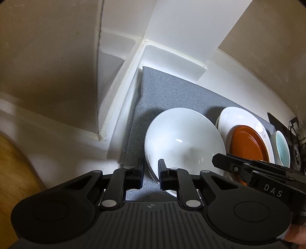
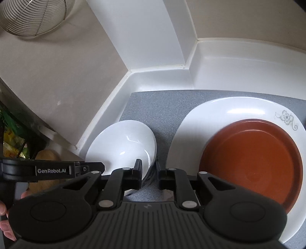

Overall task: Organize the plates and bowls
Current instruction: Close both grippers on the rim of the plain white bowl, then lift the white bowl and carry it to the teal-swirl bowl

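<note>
A white bowl [image 1: 181, 141] [image 2: 122, 145] sits tilted on a grey mat [image 1: 168, 92] [image 2: 156, 103]. My left gripper [image 1: 152, 172] is shut on its near left rim, one finger inside and one outside. My right gripper [image 2: 150, 175] is shut on the bowl's right rim in the same way. To the right, an orange plate [image 1: 246, 147] [image 2: 254, 164] lies on a white plate with a flower print [image 1: 237, 116] [image 2: 229, 109]. A teal bowl [image 1: 282, 149] shows at the far right of the left wrist view.
The mat lies in a white corner ledge [image 2: 172, 80] under beige walls, with a white pillar [image 1: 181, 28] behind. A wire basket [image 2: 32, 17] hangs at upper left. Food packets [image 2: 11, 138] and a wooden surface [image 1: 15, 172] lie to the left.
</note>
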The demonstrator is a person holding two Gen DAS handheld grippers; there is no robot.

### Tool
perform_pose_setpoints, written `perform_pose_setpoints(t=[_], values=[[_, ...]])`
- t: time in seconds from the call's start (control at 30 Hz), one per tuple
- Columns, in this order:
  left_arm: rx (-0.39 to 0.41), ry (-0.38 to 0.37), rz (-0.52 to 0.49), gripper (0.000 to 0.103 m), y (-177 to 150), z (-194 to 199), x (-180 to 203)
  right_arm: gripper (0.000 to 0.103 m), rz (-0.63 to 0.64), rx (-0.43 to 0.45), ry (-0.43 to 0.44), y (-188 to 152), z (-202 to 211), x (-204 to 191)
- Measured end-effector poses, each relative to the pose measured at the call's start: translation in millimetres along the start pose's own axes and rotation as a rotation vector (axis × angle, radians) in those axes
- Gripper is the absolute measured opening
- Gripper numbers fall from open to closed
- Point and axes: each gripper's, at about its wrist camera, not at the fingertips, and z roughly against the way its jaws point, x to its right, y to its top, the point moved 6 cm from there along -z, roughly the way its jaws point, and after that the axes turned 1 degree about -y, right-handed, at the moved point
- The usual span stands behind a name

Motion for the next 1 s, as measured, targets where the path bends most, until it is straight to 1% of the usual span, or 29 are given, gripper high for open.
perform_pose_setpoints(t=[0.1,0.2,0.27,0.37,0.5,0.6,0.7,0.83,1.0], values=[[0.014,0.025,-0.029,0.016,-1.0,0.3,5.2,0.018,-0.036,-0.005,-0.003,-3.0,-2.2,0.4],[0.008,0.022,-0.016,0.016,-2.7,3.9,5.7,0.019,-0.031,-0.003,-0.022,-6.1,-1.4,-2.9],[0.002,0.039,-0.002,0.016,-4.5,10.8,4.8,0.016,-0.048,-0.001,-0.003,-8.2,2.6,-3.7],[0.016,0.046,-0.004,0.016,-4.6,23.9,7.0,0.016,-0.043,0.015,0.034,-10.0,13.5,-8.0],[0.034,0.072,-0.033,0.016,-4.2,31.8,15.0,0.016,-0.033,0.023,0.037,-9.6,20.9,-9.3],[0.023,0.083,-0.011,0.016,-6.0,35.0,16.7,0.016,-0.043,0.024,0.039,-10.2,22.9,-8.4],[0.038,0.091,-0.019,0.016,-5.6,45.5,23.0,0.016,-0.053,0.036,0.054,-10.5,32.1,-9.6],[0.038,0.054,-0.027,0.016,-4.0,61.6,38.8,0.016,-0.076,0.069,0.073,-6.4,57.8,-4.9],[0.039,0.005,-0.098,0.016,-3.7,71.8,81.2,0.016,-0.069,0.116,0.042,-0.8,101.2,11.5]])
